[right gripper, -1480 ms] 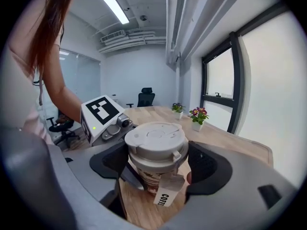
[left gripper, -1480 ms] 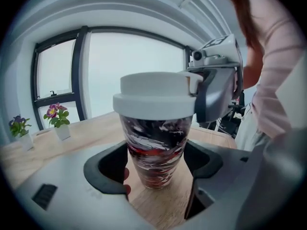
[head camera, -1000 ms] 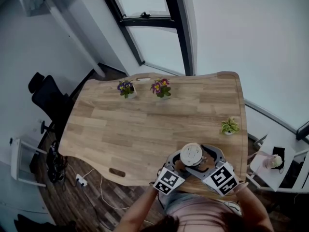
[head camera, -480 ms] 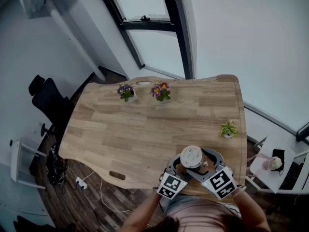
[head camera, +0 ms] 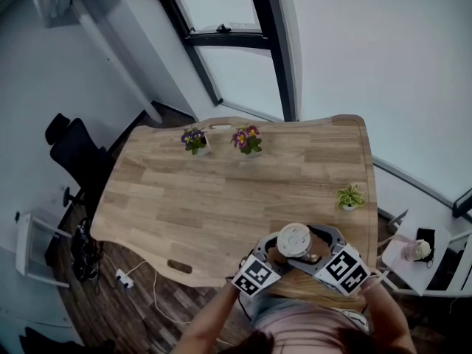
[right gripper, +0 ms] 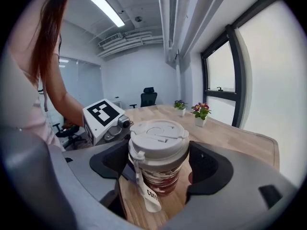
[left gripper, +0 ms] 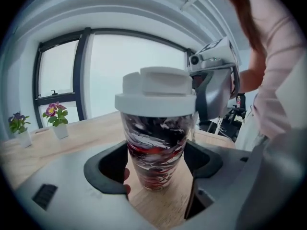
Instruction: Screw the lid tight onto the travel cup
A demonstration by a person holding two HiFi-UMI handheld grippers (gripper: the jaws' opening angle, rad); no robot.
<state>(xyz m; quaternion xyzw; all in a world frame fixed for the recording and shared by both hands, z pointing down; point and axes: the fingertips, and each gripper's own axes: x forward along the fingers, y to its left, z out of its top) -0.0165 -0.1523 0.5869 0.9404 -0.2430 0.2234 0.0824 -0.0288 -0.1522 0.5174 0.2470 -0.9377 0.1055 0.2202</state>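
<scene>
Travel cup (left gripper: 156,147) stands upright on the wooden worktop (head camera: 221,190). In the head view it is at the lower right, close to the worktop's near edge and directly in front of the person. Its body is marbled black, red and white. The white lid (right gripper: 158,138) sits level on the cup mouth. A white printed strap (right gripper: 144,195) hangs from the lid rim, at the left in the right gripper view.

Left tool (left gripper: 156,166): jaws closed onto the cup body below the lid, one dark pad against each side.

Right tool (right gripper: 160,166): jaws closed around the lid, with pads against its rim at left and right.

The marker cubes of both tools show at the bottom of the head view, one on each side of the cup.

Surface: light plank-pattern wood with a wavy outline.
- Two flowering pot plants (head camera: 195,139) (head camera: 247,138) stand near the worktop's upper edge.
- A small green plant (head camera: 350,195) stands near the right edge, above the cup and apart from it.

Room:
- A tall window (head camera: 221,43) with a dark frame fills the top centre.
- A black office chair (head camera: 70,150) stands at the left.
- The floor (head camera: 147,308) is dark planks.
- A white power strip (head camera: 124,275) with its cable lies at the lower left.
- A white side table (head camera: 420,260) stands at the lower right
</scene>
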